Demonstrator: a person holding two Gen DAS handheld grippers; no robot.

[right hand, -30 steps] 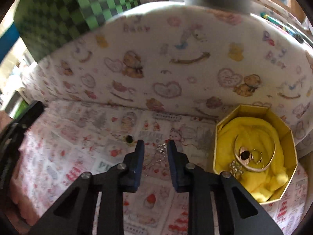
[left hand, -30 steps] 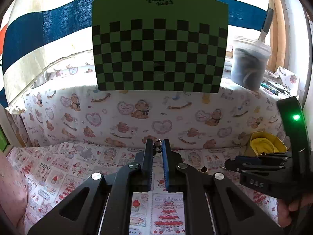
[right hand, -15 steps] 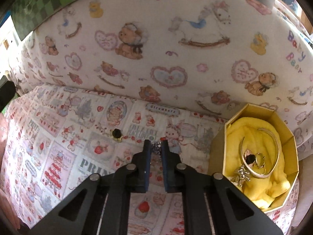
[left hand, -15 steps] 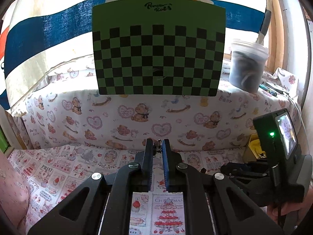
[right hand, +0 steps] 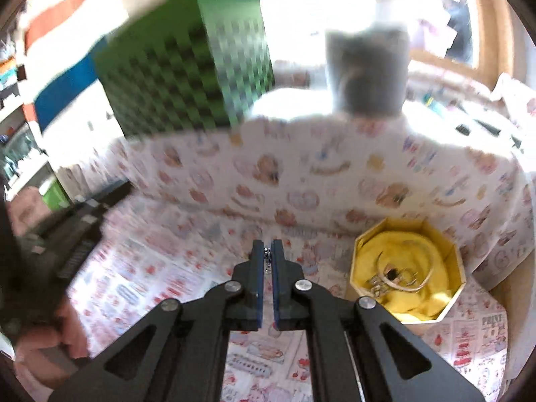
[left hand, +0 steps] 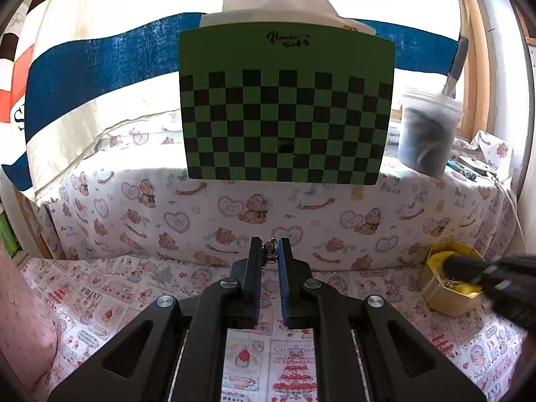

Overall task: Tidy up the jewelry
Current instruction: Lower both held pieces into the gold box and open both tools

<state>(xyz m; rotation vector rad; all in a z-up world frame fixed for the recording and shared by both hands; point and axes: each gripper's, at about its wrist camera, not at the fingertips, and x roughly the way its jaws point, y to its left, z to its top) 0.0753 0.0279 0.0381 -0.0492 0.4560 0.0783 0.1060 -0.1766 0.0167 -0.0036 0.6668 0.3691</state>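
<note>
Printed cloth [left hand: 100, 301] covered the worktop. Only the right wrist view showed jewelry inside the yellow box [right hand: 407, 268]; right tongs [right hand: 267, 251] pinched a silver chain [right hand: 267, 259]. Left tongs [left hand: 269, 249] gripped a small trinket [left hand: 269, 247].

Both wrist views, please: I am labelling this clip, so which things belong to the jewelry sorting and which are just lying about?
Part of the job:
- left gripper, shut on a small metal charm
- right gripper, shut on a thin chain
- yellow box, already holding a bangle

Just lying about:
- green checkerboard
- plastic tub
- striped cloth
</note>
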